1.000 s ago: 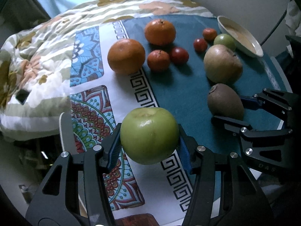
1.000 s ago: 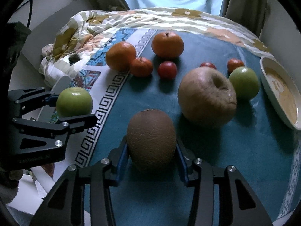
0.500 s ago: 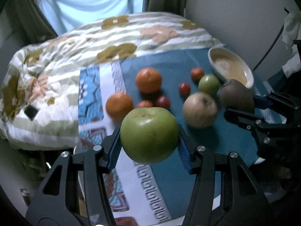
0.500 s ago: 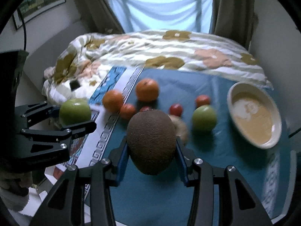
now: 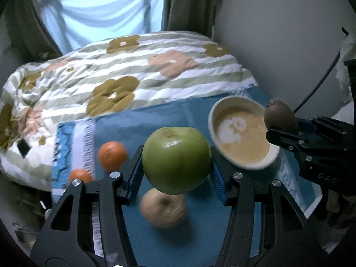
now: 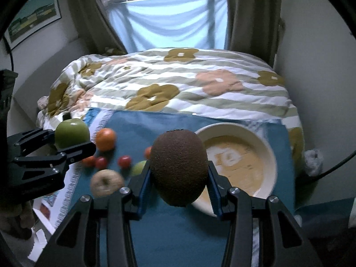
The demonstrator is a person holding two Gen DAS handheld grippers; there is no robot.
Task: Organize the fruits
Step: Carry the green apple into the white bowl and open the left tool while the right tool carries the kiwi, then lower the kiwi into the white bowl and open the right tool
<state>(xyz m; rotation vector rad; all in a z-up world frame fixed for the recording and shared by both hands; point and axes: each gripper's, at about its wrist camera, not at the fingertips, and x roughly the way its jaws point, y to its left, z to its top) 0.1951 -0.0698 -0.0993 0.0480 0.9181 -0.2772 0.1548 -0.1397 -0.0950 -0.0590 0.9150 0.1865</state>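
Observation:
My left gripper [image 5: 176,168] is shut on a green apple [image 5: 176,160] and holds it in the air above the teal cloth [image 5: 155,120]. My right gripper [image 6: 179,174] is shut on a brown kiwi [image 6: 179,166], held just left of a cream bowl [image 6: 270,155]. The bowl also shows in the left wrist view [image 5: 244,166], with the kiwi [image 5: 280,116] by its right rim. A pale brown apple [image 5: 163,208], oranges [image 5: 112,155] and small red fruits [image 6: 124,161] lie on the cloth below.
A flowered striped duvet [image 6: 178,77] covers the bed behind the cloth. A grey wall [image 5: 278,44] stands close on the right, with a black cable [image 5: 320,82] along it. Curtains and a window are at the back.
Both grippers have risen and moved forward and right with their fruit. The bowl is now much closer and the fruits on the cloth have dropped lower in view.

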